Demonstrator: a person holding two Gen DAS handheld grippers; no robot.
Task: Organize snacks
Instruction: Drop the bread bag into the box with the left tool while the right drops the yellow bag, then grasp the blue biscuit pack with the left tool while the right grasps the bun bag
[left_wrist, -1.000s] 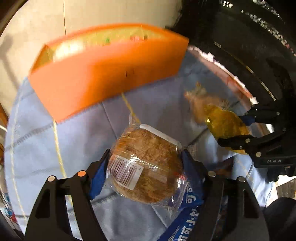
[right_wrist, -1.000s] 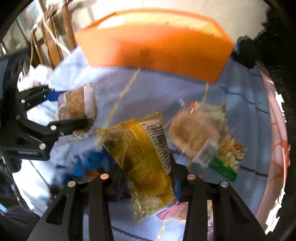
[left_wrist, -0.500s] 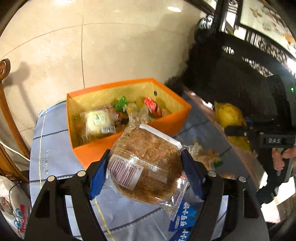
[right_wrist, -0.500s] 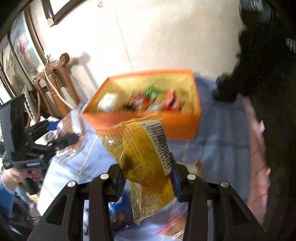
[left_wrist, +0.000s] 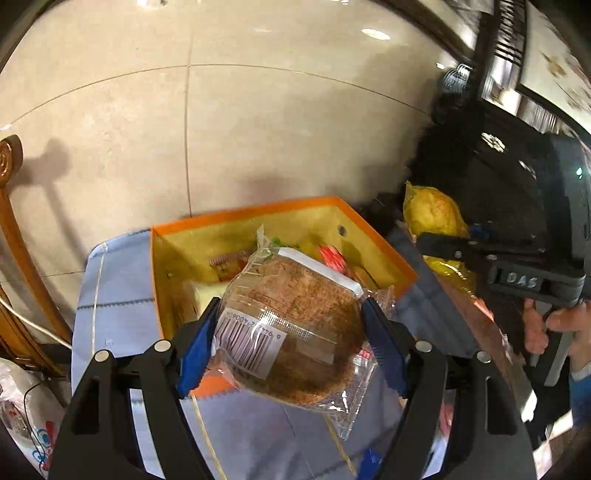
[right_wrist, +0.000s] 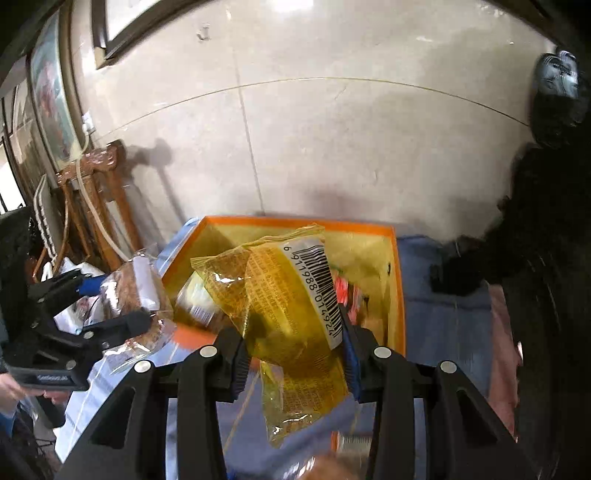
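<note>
Left wrist view: left gripper (left_wrist: 291, 339) clamps the round cake pack (left_wrist: 295, 328), right gripper (right_wrist: 293, 354) clamps the yellow packet (right_wrist: 280, 306); both now raised before the orange box (left_wrist: 376, 236), no longer low over the cloth.

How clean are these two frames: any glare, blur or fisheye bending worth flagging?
Left wrist view: ceiling-light glare on the wall tiles, tile seams bowed by the fisheye, the wrapped round cake sharp. Right wrist view: yellow packet and its barcode crisp, bottom edge smeared, dark right side underexposed.

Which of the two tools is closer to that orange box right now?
Hard to call. The left tool holds a wrapped brown cake at the orange box's near wall; the right tool holds a yellow packet just short of it.
</note>
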